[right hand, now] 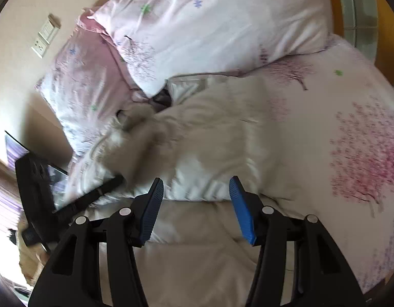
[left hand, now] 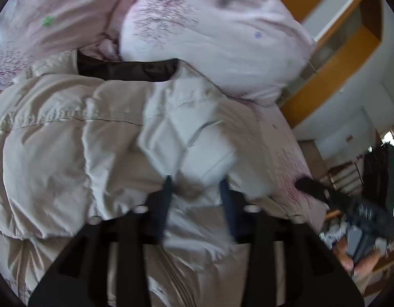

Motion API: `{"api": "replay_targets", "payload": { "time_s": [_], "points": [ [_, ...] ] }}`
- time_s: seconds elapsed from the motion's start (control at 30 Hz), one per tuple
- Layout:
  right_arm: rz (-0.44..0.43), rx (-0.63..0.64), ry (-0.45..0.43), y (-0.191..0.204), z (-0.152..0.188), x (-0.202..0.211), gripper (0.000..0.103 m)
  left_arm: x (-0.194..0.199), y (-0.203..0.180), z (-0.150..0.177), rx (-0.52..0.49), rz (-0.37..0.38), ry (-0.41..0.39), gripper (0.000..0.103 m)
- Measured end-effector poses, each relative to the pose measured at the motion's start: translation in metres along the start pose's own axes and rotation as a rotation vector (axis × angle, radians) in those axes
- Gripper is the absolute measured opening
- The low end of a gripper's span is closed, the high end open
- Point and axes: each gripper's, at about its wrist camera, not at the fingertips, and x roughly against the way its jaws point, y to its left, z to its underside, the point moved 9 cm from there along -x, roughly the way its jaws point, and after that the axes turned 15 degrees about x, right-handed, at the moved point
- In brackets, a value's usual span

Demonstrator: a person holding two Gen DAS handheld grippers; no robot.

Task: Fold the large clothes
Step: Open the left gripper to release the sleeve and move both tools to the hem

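Note:
A cream quilted puffer jacket with a dark lining at its collar lies on the bed. My left gripper has its jaws apart around a bunched fold of a sleeve, which sits between the blue pads. In the right wrist view the jacket lies ahead and a blurred sleeve hangs over the left gripper's finger. My right gripper is open and empty, just above the jacket's lower part.
Two pink floral pillows lie at the head of the bed beyond the jacket. The floral sheet spreads to the right. A wall with switches is at the left. Wooden furniture stands beside the bed.

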Motion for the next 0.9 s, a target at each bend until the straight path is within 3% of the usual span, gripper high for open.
{"api": "replay_targets", "payload": {
  "time_s": [0.07,0.1,0.27,0.4,0.5,0.57,0.63,0.83,0.9],
  "points": [
    [-0.058,-0.006,0.0,0.013,-0.008,-0.008,0.056,0.011,-0.003,-0.003,-0.04,0.016,-0.025,0.075],
    [-0.075,-0.009,0.003,0.017,-0.01,-0.011,0.056,0.02,-0.005,0.001,-0.053,0.028,-0.037,0.079],
    [-0.194,-0.024,0.069,0.047,-0.011,-0.042,0.056,0.078,0.017,0.005,-0.08,0.072,-0.136,0.087],
    [-0.213,-0.046,0.122,0.053,-0.009,-0.069,0.056,0.125,0.073,0.002,-0.053,-0.023,-0.268,0.094],
    [-0.227,-0.061,0.16,0.058,-0.005,-0.087,0.054,0.145,0.112,0.004,0.007,-0.078,-0.305,0.094],
    [-0.219,-0.058,0.172,0.06,-0.003,-0.095,0.029,0.154,0.14,0.003,0.054,-0.119,-0.308,0.094],
    [-0.217,-0.063,0.167,0.061,-0.002,-0.098,0.016,0.162,0.164,0.003,0.09,-0.166,-0.31,0.094],
    [-0.172,-0.068,0.062,0.05,-0.01,-0.077,0.011,0.179,0.211,0.011,0.116,-0.266,-0.314,0.094],
    [-0.115,-0.079,0.088,0.042,-0.004,-0.083,0.011,0.18,0.219,0.014,0.123,-0.283,-0.31,0.096]
  ]
}}
